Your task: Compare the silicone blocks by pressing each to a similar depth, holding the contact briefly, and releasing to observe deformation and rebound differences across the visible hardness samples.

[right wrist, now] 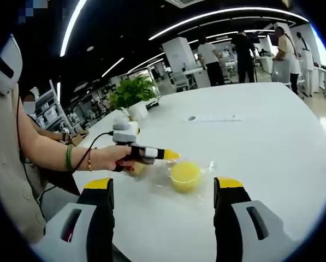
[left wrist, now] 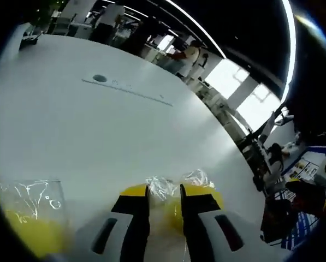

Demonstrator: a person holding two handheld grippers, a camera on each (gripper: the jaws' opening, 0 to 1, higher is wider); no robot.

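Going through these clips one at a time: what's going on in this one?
A person holds a gripper in each hand over a white table. In the left gripper view, the left gripper has its jaws nearly closed on a yellow silicone block in clear wrap; another wrapped yellow block lies at that view's lower left. The right gripper is open and apart from the round yellow block ahead of it.
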